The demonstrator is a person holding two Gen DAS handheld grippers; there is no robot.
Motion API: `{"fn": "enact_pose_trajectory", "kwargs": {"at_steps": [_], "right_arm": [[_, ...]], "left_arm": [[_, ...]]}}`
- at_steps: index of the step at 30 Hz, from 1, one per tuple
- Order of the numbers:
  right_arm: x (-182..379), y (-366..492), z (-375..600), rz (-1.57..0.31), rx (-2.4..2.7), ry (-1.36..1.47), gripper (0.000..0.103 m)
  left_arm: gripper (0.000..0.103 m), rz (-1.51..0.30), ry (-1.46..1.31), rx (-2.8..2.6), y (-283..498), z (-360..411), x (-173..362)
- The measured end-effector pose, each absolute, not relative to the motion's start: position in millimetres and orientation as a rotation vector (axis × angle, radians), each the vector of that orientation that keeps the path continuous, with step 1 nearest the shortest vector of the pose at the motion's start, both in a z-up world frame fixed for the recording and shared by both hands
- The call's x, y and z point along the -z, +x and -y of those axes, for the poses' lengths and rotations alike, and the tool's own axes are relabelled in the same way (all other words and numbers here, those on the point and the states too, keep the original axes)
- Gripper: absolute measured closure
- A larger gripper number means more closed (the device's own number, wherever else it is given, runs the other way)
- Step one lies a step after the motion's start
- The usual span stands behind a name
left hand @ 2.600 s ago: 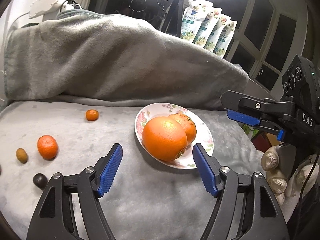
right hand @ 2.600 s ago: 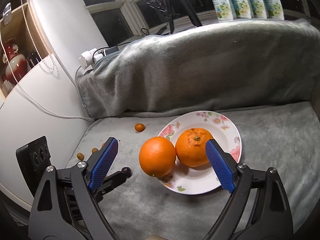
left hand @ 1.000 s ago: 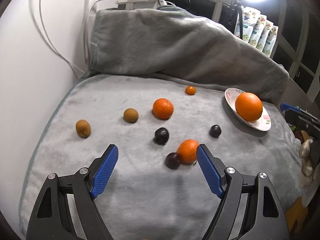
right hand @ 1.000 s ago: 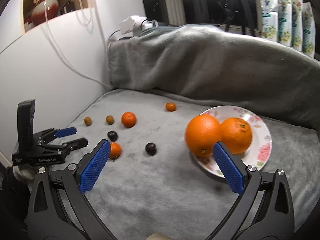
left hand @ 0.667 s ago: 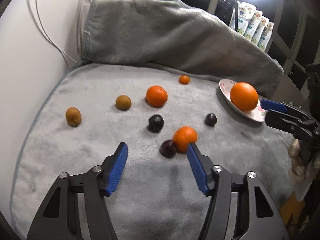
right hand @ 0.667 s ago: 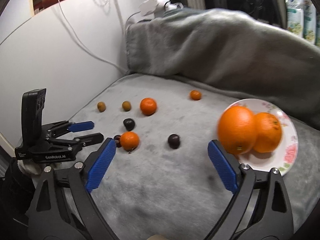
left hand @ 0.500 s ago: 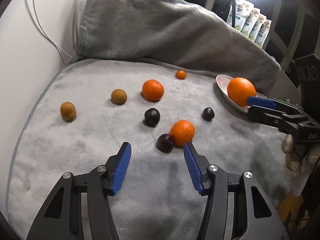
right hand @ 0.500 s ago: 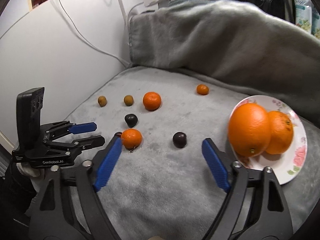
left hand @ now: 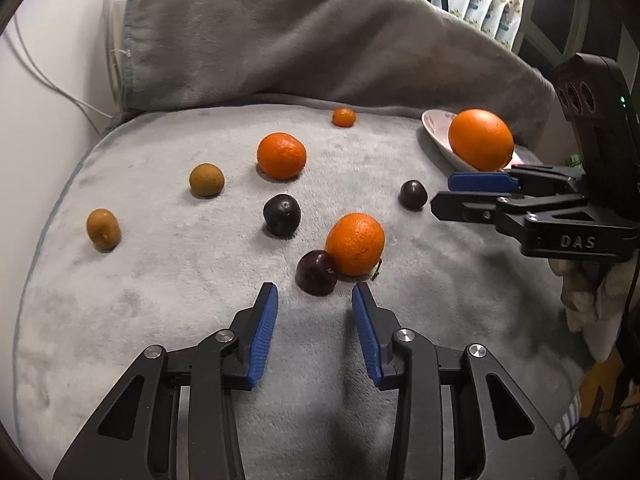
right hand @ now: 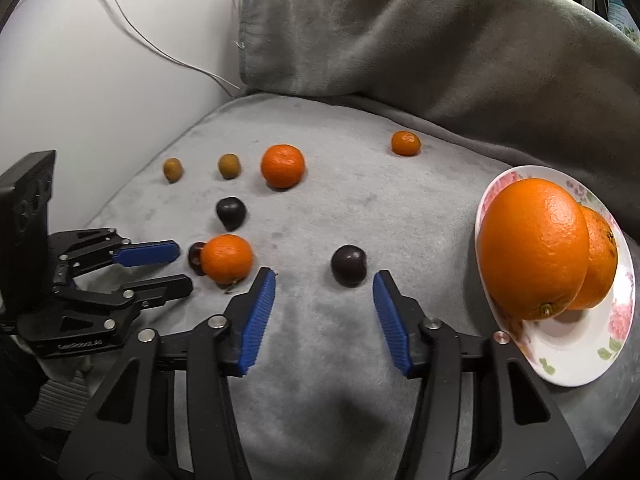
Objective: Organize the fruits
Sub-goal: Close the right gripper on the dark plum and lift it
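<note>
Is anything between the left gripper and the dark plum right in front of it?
Nothing visible. Only bare blanket lies between the left gripper and the plum. Its jaws have just been closing, nothing between them yet. A mandarin touches the plum's far right side.

Two oranges (right hand: 532,256) lie on the plate (right hand: 576,360), small fruits (right hand: 282,166) scattered left.

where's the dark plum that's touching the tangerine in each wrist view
Left wrist view: the dark plum sits just past the left gripper, low centre, touching the tangerine on that fruit's lower left.
Right wrist view: the same plum is at mid left, mostly hidden behind the tangerine, beside the left gripper's blue fingers.
Shared landmark: the floral plate holding the big orange.
</note>
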State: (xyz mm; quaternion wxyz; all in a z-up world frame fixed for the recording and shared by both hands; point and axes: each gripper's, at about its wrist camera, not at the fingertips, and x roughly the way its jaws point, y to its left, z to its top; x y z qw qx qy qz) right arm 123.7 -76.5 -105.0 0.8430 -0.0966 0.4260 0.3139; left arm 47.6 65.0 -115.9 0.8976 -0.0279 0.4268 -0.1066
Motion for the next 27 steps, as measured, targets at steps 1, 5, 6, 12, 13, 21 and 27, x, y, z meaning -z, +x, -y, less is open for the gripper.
{"fn": "enact_pose_trajectory", "kwargs": {"at_steps": [1,5,6,12,13,21,27], "right_arm": [[106,125,76,-0.901,-0.659,-0.208,0.053],[110,128,71,-0.9,-0.653,-0.232,0.054],[111,129,70,-0.897,-0.648,-0.241,0.054],[113,136,64,-0.896,-0.638,-0.261,0.055],[114,138,63,-0.895,-0.633,-0.266,0.057],[122,145,54,-0.913,-0.635,-0.292,0.064],[129,150,53,-0.932,-0.631,-0.289,0.075]], "left_arm": [[0.068,-0.887,-0.051,0.22,49,-64,117],[0.071,-0.893,-0.033,0.221,56,-62,119],[0.072,-0.894,-0.032,0.22,58,-62,119],[0.075,-0.9,-0.031,0.227,63,-61,121],[0.075,-0.902,-0.036,0.228,64,-62,121],[0.081,-0.909,-0.067,0.239,68,-64,123],[0.082,-0.912,-0.071,0.236,70,-64,125]]}}
